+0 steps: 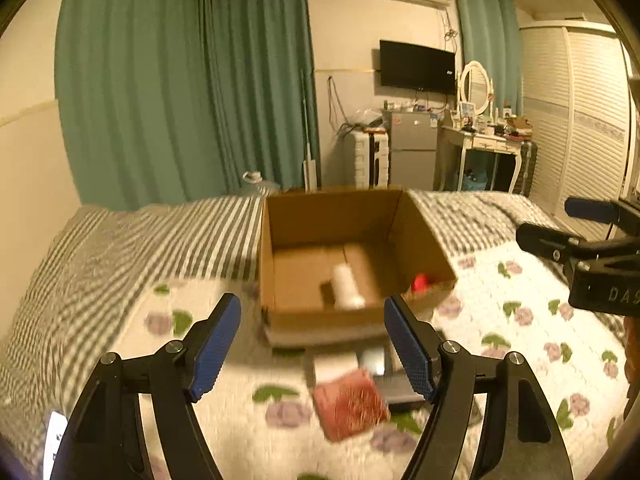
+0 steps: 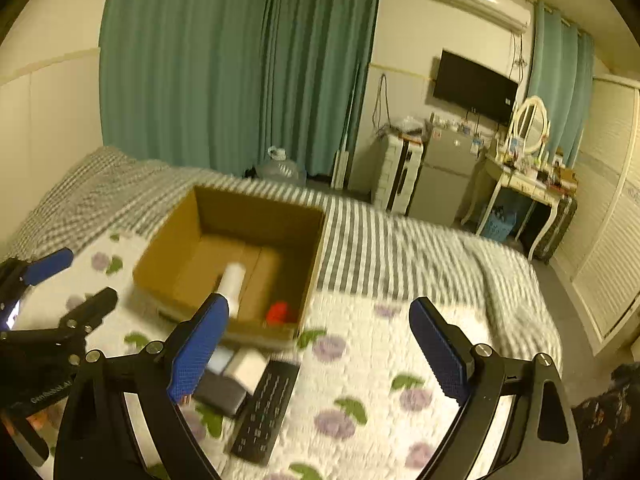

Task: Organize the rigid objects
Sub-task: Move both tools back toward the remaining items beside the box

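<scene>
Both tools, left (image 1: 312, 344) and right (image 2: 320, 344), gape wide, empty; we risk nudging the remote control (image 2: 266, 412) off the bed's (image 2: 400, 352) near edge.

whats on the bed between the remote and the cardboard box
In the right wrist view, a dark grey block and a small white box lie between the remote and the cardboard box, on the floral quilt.
</scene>
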